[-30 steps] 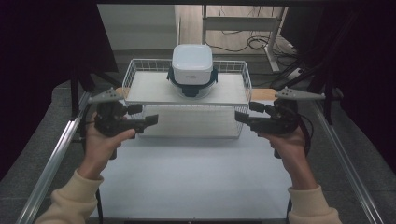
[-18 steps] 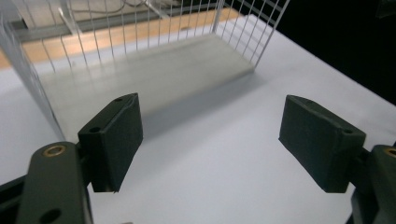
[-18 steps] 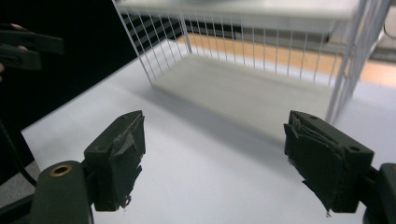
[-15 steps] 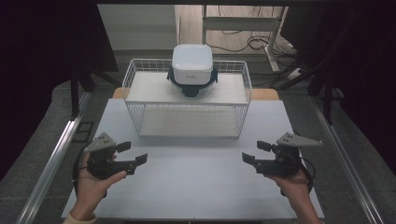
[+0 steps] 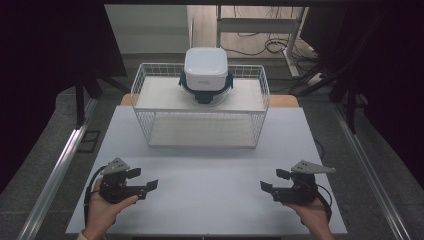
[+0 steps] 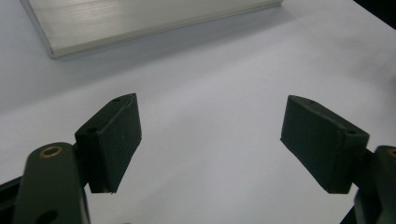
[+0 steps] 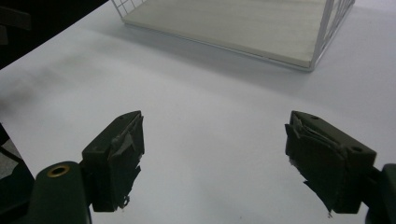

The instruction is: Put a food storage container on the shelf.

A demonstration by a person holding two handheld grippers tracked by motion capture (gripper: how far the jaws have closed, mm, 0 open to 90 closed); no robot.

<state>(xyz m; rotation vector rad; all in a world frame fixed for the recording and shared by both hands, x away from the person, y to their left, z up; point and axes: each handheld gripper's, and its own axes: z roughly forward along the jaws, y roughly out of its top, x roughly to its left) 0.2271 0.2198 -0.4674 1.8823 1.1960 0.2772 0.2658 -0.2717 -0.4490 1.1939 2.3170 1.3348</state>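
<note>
My left gripper rests low over the white table near its front left, held in a hand and pointing right. Its jaws stand open with nothing between them. My right gripper mirrors it at the front right and points left. Its jaws have just been opening a little and stand wide, with bare table between the worn pads. A white rounded container with a dark band sits on the upper shelf of a white wire basket at the table's back, well away from both grippers.
The basket's lower board lies ahead of the right gripper. A pale flat slab shows at the top of the left gripper view. Metal rails run along both table sides, with dark floor, cables and a desk frame beyond.
Both hands have come down from basket height and back toward the front edge of the table. The grippers now sit low over it, wider apart. The container and basket have not moved.
</note>
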